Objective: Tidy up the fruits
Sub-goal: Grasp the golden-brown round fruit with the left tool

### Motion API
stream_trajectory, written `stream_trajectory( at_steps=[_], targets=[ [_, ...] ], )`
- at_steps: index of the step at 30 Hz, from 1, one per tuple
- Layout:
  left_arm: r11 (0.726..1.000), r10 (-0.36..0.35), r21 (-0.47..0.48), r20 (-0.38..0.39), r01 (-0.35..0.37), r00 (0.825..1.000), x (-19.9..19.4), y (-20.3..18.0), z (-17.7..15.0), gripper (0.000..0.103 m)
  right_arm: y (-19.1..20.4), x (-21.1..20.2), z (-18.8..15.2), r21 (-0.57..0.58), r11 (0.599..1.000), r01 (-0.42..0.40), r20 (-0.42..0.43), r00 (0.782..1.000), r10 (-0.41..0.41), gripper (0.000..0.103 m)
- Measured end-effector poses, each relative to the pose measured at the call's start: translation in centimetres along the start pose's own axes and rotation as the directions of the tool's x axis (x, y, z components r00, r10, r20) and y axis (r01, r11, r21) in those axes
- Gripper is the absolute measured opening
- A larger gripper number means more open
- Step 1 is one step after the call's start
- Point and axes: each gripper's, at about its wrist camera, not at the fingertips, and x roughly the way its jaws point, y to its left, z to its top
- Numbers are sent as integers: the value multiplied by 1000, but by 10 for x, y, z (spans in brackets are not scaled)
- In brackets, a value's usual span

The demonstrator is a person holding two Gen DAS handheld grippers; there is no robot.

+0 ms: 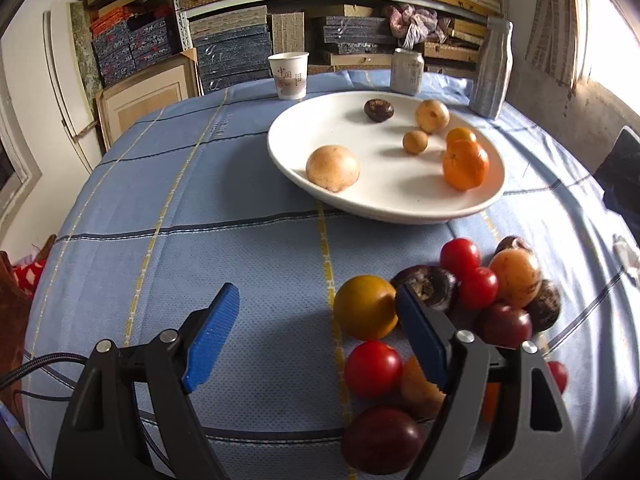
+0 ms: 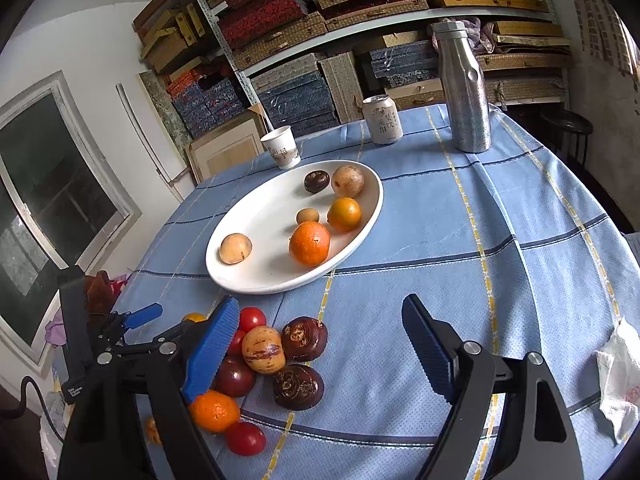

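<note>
A white oval plate (image 1: 400,216) (image 2: 260,288) on the blue checked cloth holds an orange (image 1: 466,164) (image 2: 310,242), several tan fruits and one dark fruit. Nearer, a loose pile lies on the cloth: red tomatoes (image 1: 373,368), dark purple fruits (image 2: 298,386), a speckled yellow fruit (image 2: 264,350) and a yellow-orange fruit (image 1: 365,307). My left gripper (image 1: 316,292) is open at the pile's left side, with the yellow-orange fruit just inside its right finger and not pressed. My right gripper (image 2: 320,303) is open over the pile's right side, with its left finger above the tomatoes.
A paper cup (image 1: 289,75), a drink can (image 2: 382,119) and a steel bottle (image 2: 464,88) stand behind the plate. A crumpled tissue (image 2: 618,380) lies at the right edge. Shelves of stacked boxes fill the back wall. Bare cloth stretches right of the plate.
</note>
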Motion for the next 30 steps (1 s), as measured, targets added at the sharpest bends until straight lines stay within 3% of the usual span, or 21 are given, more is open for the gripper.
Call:
stream_trajectory(
  at_steps=[5,8,11,13,24,30],
  targets=[
    [1000,10,-19,13,-10,1000,-5,10,-2,82,-3,0,0,6,1000,3,-3,1000,-3,85],
    [995,61,-76,23,-59,998,-10,35,-4,82,-5,-2,1,19,1000,-3,4,1000,3,85],
    [981,45,-189,17,-41,999,-14,68,-7,82,-5,-4,1,19,1000,-7,11,1000,7,85],
    [976,41,-213,21,-36,999,-17,77,-9,81,-5,-5,1,15,1000,-9,12,1000,9,85],
    [988,57,-140,-28,-60,998,-15,65,-40,78,-6,-3,-1,19,1000,-8,5,1000,8,85],
    [984,21,-178,-30,-26,999,-17,76,-48,55,-4,-1,-3,5,1000,-3,-4,1000,3,85]
  ],
)
